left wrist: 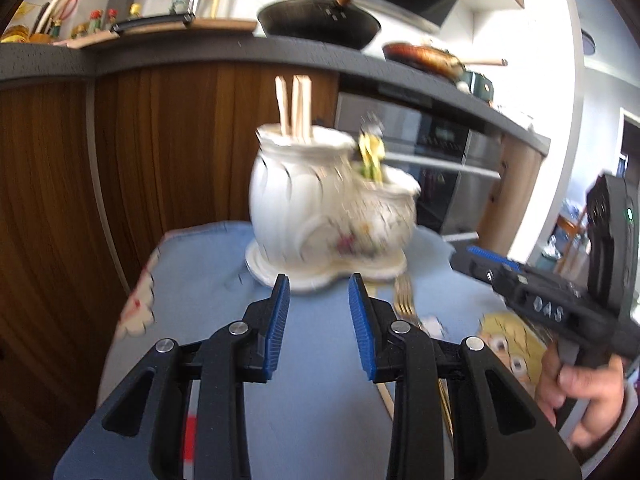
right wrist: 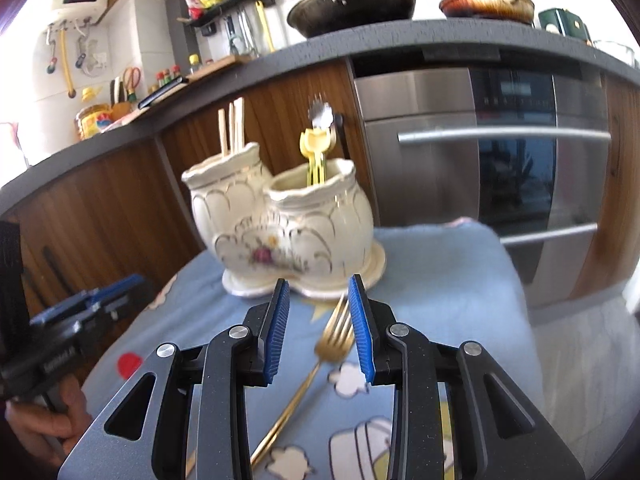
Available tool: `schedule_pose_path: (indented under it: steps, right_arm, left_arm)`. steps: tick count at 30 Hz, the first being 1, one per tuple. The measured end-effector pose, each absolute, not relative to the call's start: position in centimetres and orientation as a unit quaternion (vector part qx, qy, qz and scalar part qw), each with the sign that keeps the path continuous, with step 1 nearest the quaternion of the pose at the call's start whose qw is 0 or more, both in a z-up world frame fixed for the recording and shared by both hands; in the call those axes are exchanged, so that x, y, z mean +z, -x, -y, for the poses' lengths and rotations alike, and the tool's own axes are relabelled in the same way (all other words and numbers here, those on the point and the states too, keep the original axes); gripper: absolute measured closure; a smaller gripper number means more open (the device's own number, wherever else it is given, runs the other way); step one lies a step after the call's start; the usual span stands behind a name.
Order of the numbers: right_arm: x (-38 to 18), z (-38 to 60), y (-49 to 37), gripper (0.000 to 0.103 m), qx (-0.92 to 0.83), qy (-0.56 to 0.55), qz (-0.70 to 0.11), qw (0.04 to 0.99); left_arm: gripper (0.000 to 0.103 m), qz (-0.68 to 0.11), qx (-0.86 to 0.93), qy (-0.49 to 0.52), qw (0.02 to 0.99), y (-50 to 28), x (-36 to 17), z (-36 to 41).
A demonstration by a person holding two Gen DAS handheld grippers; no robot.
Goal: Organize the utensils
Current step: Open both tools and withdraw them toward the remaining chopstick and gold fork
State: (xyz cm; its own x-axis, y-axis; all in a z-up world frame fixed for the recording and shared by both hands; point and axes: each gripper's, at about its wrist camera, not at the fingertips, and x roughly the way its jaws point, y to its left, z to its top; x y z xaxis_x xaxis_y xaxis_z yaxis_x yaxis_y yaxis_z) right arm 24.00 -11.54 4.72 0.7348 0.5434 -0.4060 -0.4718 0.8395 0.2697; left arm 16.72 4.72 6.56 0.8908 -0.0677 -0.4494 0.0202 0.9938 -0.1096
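Gold fork is the piece in play here. It lies flat on the blue cartoon-print cloth over the counter, tines pointing at the ceramic double-pot holder, which sits at 12 o'clock from it, tips just short of the holder's saucer. The handle runs back toward 7 o'clock, under the right tongs.

Both sets of tongs are partly open with nothing between the pads. The left tongs hang over bare cloth with the fork just off at 3 o'clock.

Handling guess: thin metal, so stiff and light, but slick and lying flush on soft fabric, which makes it awkward to get under. I'd pinch across the neck just below the tines, or mid-handle, and let the cloth give a little. The holder looks like glazed ceramic, heavy-ish and chippable, so no clanking the fork against the rim. The taller pot has wooden chopsticks, the lower one yellow cutlery, so the fork probably goes there.
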Motion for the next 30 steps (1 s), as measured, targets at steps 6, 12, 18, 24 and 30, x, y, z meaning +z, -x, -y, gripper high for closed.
schedule_pose_path:
  steps: [6,12,18,24,30]
  right_arm:
    - [2.7,11.1,-23.4,0.065,0.282,-0.063,-0.305,0.907]
    - [1.5,10.0,-23.5,0.064,0.298,-0.049,-0.347,0.888]
    - [0.7,8.7,-24.0,0.064,0.302,-0.025,-0.383,0.873]
    - [0.0,8.1,-24.7,0.070,0.302,-0.014,-0.407,0.862]
    - [0.0,7.8,-24.5,0.083,0.317,0.000,-0.409,0.856]
  left_arm:
    - [0.072,-0.276,-0.055,0.046,0.958,-15.0,4.3,-2.6]
    - [0.072,-0.316,-0.079,0.014,0.945,-14.9,2.5,-0.3]
    - [0.072,-0.345,-0.095,-0.002,0.934,-15.2,1.2,0.7]
    - [0.072,-0.366,-0.092,-0.024,0.926,-15.5,0.0,1.2]
    - [0.086,-0.375,-0.088,-0.030,0.923,-16.0,0.1,0.4]
